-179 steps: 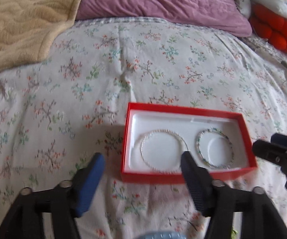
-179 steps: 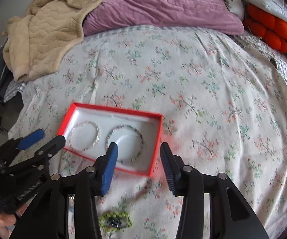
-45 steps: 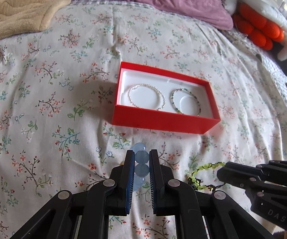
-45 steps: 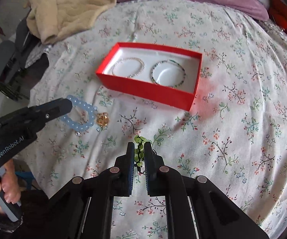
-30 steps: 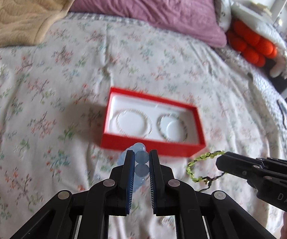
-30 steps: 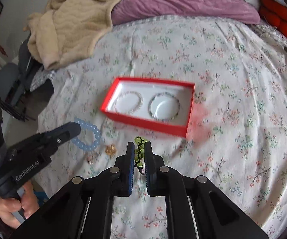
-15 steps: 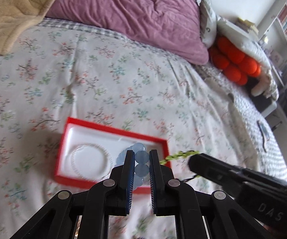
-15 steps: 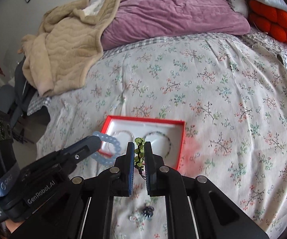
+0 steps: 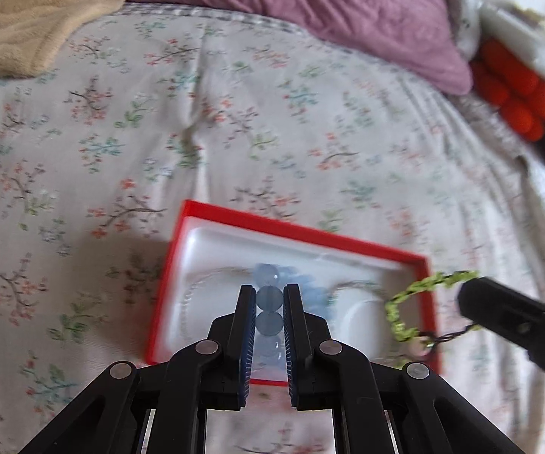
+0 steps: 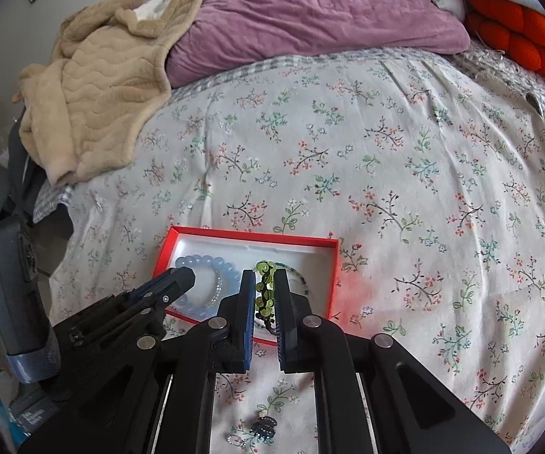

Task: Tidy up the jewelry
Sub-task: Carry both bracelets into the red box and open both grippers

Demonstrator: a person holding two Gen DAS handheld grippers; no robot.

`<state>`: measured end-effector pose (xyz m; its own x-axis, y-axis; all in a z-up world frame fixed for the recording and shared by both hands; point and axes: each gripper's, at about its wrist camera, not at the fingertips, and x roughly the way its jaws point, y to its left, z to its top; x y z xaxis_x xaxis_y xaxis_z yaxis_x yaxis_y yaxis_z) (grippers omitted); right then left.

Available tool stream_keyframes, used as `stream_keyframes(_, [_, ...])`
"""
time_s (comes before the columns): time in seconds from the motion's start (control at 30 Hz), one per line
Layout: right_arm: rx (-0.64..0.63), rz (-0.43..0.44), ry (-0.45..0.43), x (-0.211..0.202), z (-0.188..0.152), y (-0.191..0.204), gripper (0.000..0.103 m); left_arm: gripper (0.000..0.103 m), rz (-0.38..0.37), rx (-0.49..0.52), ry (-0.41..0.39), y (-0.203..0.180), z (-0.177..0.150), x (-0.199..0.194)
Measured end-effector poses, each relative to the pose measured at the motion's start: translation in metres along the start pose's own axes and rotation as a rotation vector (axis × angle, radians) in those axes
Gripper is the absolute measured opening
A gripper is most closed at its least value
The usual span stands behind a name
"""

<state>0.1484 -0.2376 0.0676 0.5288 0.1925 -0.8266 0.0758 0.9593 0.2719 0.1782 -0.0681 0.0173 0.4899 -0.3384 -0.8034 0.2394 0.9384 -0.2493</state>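
A red box (image 9: 234, 219) with a white insert lies on the flowered bedspread. My left gripper (image 9: 269, 291) is shut on a pale blue bead bracelet (image 9: 268, 297), which hangs over the box's left recess, where a thin silver bracelet (image 9: 193, 302) lies. My right gripper (image 10: 264, 276) is shut on a green bead bracelet (image 10: 264, 291) with a dark cord, held over the box's near right part. A dark beaded bracelet (image 10: 298, 274) lies in the right recess. In the right wrist view the blue bracelet (image 10: 211, 265) hangs from the left gripper (image 10: 181, 278) above the red box (image 10: 253, 235).
A small dark trinket (image 10: 263, 425) lies on the bedspread near me, in front of the box. A beige blanket (image 10: 94, 87), a purple pillow (image 10: 310, 11) and an orange cushion (image 10: 514, 26) lie at the bed's far end. Flowered bedspread stretches to the right.
Both grippers have come forward and down over the red box, each keeping its bracelet. The blue bracelet now hangs over the left recess, the green one over the box's right side.
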Motion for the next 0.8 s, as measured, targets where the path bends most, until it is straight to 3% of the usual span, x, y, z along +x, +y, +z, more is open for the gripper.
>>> stream_keyframes(0.1, [-0.013, 0.014, 0.010, 0.005, -0.001, 0.008, 0.010, 0.010, 0.072, 0.008, -0.003, 0.004, 0.000, 0.002])
stream_keyframes(0.37, [-0.044, 0.085, 0.027, 0.018, -0.002, 0.023, 0.010, 0.022, 0.141, 0.035, -0.007, 0.012, -0.003, -0.008])
stream_keyframes(0.53, [-0.073, -0.036, 0.051, 0.035, -0.005, 0.019, 0.010, 0.027, 0.171, 0.050, 0.010, 0.017, -0.008, -0.008])
stream_keyframes(0.8, [-0.094, -0.138, 0.044, 0.042, -0.005, 0.008, 0.011, 0.029, 0.174, 0.055, 0.013, 0.016, -0.012, -0.012])
